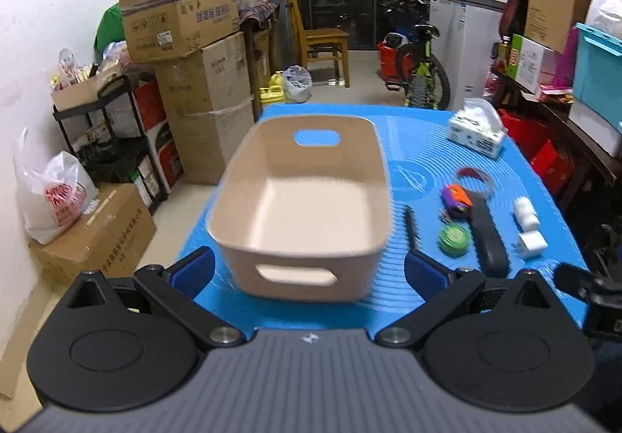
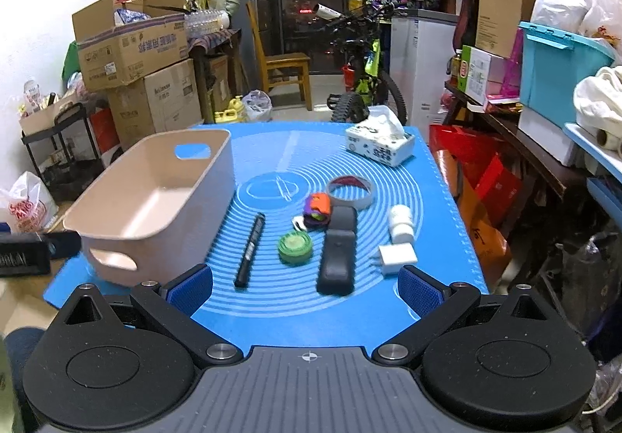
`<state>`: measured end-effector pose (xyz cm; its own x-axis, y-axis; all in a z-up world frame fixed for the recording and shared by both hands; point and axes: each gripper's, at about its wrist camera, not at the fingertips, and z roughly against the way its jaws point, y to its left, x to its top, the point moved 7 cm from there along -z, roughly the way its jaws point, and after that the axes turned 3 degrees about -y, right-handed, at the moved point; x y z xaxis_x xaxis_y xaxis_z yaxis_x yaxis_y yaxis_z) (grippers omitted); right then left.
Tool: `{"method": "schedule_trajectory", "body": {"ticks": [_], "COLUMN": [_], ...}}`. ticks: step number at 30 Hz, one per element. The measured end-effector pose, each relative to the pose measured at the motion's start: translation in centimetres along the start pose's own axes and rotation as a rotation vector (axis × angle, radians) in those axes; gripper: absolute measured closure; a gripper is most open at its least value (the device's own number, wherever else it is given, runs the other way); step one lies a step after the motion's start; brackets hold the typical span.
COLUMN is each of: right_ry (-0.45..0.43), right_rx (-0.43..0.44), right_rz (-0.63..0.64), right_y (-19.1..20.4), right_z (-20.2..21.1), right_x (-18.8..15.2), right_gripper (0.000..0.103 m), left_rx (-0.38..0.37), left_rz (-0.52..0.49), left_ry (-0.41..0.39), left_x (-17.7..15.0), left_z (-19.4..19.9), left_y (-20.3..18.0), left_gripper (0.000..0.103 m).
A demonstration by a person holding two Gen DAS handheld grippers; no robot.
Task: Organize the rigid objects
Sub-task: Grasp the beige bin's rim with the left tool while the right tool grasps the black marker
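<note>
An empty beige bin (image 1: 303, 207) with handle cutouts sits on the blue mat (image 1: 420, 145); it also shows in the right wrist view (image 2: 155, 199) at the left. Right of it lie a black pen (image 2: 250, 250), a green round tin (image 2: 294, 247), a black case (image 2: 337, 254), a purple-orange toy (image 2: 317, 209), a tape roll (image 2: 350, 191), a white bottle (image 2: 401, 223) and a white charger (image 2: 397, 256). My left gripper (image 1: 311, 271) is open, just in front of the bin. My right gripper (image 2: 305, 287) is open, in front of the small items.
A tissue pack (image 2: 379, 143) sits at the mat's far right. Stacked cardboard boxes (image 1: 194, 55) and a black shelf (image 1: 112, 145) stand left of the table. A wooden chair (image 1: 318, 36) and a bicycle (image 1: 416, 59) are behind. Cluttered shelves (image 2: 544, 83) line the right.
</note>
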<state>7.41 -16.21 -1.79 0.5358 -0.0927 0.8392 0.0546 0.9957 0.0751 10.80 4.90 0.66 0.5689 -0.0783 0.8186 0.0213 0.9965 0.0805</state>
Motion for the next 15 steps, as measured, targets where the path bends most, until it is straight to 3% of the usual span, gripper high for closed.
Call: {"method": "schedule_trajectory", "body": {"ticks": [5,11,15], "right_ry": [0.020,0.078,0.104], "right_rx": [0.002,0.007,0.020], "right_rz": [0.013,-0.005,0.014], "right_y": [0.9,1.8,2.8], "right_z": [-3.0,-8.1,-11.4], "right_x": [1.6,2.4,2.6], "right_gripper": [0.003,0.002,0.003], "left_rx": [0.044,0.128,0.163], "left_rz": [0.004,0.028,0.045], "left_ry": [0.042,0.148,0.170], "left_x": [2.8,4.4,5.2], "left_z": [-3.0,-7.6,-10.2], "left_y": [3.0,7.1,9.8], "left_gripper": [0.001,0.001,0.001]}}
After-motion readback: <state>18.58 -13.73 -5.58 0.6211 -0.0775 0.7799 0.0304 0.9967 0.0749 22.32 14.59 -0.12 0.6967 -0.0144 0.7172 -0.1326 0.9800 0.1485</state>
